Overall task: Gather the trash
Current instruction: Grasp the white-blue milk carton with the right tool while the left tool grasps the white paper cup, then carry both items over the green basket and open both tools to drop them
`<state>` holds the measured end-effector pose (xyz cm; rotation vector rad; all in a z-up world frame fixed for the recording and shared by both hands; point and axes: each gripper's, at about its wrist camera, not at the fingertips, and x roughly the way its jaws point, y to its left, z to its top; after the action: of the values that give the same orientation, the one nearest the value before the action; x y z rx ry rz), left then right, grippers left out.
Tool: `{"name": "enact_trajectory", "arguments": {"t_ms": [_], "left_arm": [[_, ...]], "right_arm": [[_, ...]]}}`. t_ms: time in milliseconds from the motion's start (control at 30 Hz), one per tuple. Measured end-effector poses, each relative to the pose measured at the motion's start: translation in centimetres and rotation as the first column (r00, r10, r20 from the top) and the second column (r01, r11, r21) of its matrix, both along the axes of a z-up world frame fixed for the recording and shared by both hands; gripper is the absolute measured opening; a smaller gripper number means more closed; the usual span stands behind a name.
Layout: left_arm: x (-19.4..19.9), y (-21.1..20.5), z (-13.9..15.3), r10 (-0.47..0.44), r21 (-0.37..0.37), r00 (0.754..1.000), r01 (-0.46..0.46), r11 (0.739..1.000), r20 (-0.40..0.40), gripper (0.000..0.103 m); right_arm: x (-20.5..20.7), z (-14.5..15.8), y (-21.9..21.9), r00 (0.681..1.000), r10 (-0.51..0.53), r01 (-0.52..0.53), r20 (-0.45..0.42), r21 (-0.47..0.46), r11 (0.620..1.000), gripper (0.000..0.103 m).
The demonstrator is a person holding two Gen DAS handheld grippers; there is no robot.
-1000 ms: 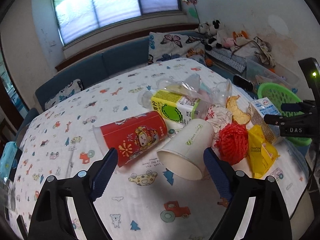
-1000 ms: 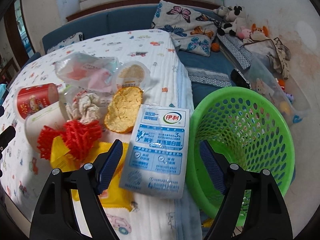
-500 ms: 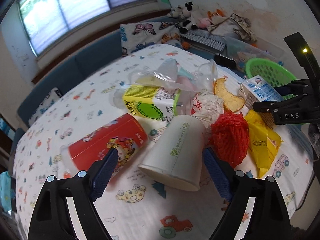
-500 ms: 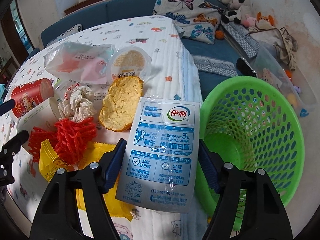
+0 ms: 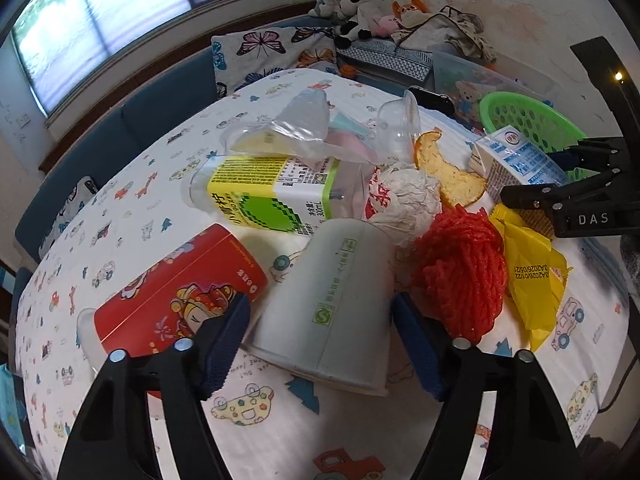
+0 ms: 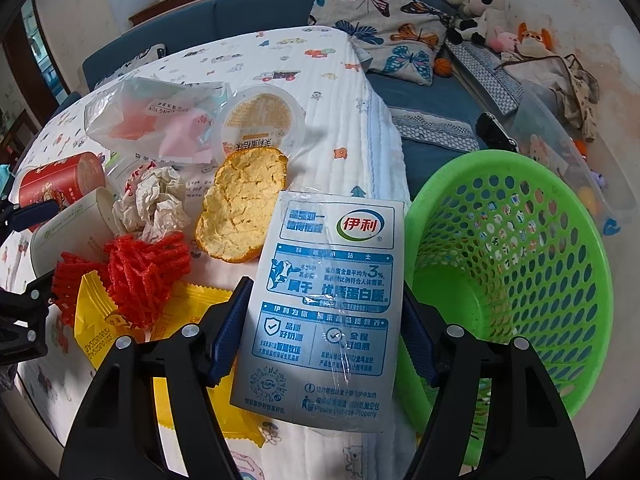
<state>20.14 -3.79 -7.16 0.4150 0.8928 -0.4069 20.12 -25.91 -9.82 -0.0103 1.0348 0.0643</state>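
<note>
The right gripper (image 6: 322,320), jaws spread wide, straddles a flat blue-and-white milk pouch (image 6: 328,304) lying at the worktop's edge just beside a green basket (image 6: 560,280). The left gripper (image 5: 320,334), jaws also wide, brackets a white paper cup (image 5: 332,304) tipped on its side between a red printed cup (image 5: 176,296) and a red mesh wad (image 5: 460,276) on the cartoon-print cloth (image 5: 280,432).

Matt paper cup (image 5: 332,304), glossy plastic milk pouch (image 6: 328,308), perforated plastic basket (image 6: 520,264), quilted cloth tablecloth (image 6: 344,128)

Trash pile (image 5: 400,208) beside open basket (image 6: 560,216)
</note>
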Motion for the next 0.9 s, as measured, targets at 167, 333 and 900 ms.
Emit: {"name": "enact_trajectory", "arguments": {"t_ms": [167, 333, 900], "left_arm": [[-0.1, 0.2, 0.2, 0.012, -0.006, 1.000, -0.012, 1.000, 0.013, 0.063], [-0.7, 1.0, 1.0, 0.047, -0.033, 0.998, -0.046, 0.998, 0.029, 0.059], [-3.3, 2.0, 6.5, 0.101, -0.165, 0.990, -0.085, 0.983, 0.094, 0.057]], "right_arm": [[-0.5, 0.4, -0.3, 1.000, -0.002, 0.002, 0.015, 0.013, 1.000, 0.068], [-1.5, 1.4, -0.6, 0.999, -0.006, 0.005, 0.044, 0.020, 1.000, 0.067], [-5.2, 4.4, -3.7, 0.990, -0.060, 0.056, 0.128, 0.041, 0.998, 0.067]]}}
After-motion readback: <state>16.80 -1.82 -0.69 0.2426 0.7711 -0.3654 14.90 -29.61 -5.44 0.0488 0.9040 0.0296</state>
